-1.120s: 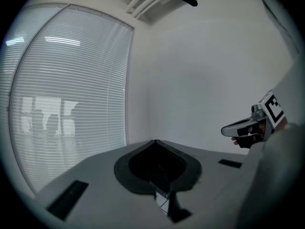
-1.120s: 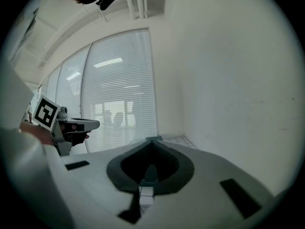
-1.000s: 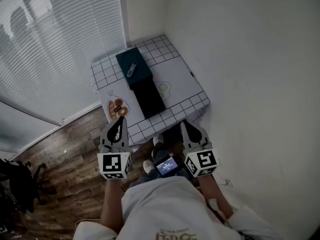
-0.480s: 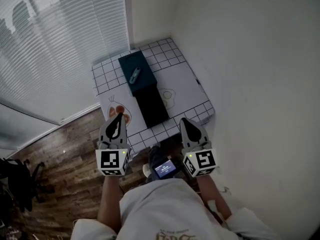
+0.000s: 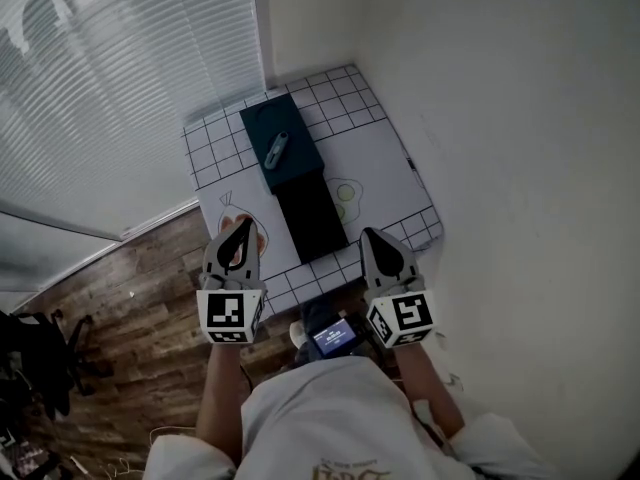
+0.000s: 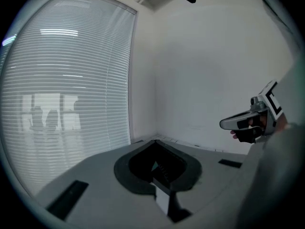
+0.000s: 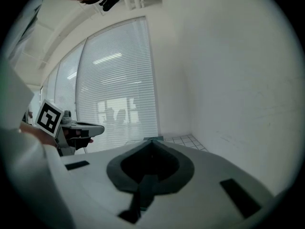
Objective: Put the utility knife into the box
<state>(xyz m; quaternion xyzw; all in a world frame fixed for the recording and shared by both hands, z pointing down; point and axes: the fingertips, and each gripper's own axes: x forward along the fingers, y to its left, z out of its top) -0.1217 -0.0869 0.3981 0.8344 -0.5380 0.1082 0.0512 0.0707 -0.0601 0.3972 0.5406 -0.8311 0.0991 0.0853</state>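
The grey utility knife (image 5: pixel 275 151) lies on top of a dark teal box (image 5: pixel 290 128) at the back of the checked table (image 5: pixel 390 158). A black rectangular part (image 5: pixel 310 218) adjoins the box on my side. My left gripper (image 5: pixel 246 228) is shut and empty, its tip over the table's near left edge. My right gripper (image 5: pixel 373 236) is level with it at the near right edge, its jaws meeting with nothing between them. Both are well short of the knife. The left gripper (image 6: pixel 153 142) and right gripper (image 7: pixel 152 139) point toward the room corner in their own views.
A white wall (image 5: pixel 520 168) runs close along the table's right side and window blinds (image 5: pixel 110 78) along its left. Wooden floor (image 5: pixel 130 308) lies at the left, with a dark chair (image 5: pixel 40 358). A small screen device (image 5: pixel 333 336) sits at my waist.
Both grippers have moved forward together toward the table; the left tip now overlaps the table's near edge. The knife and box have not moved on the table.
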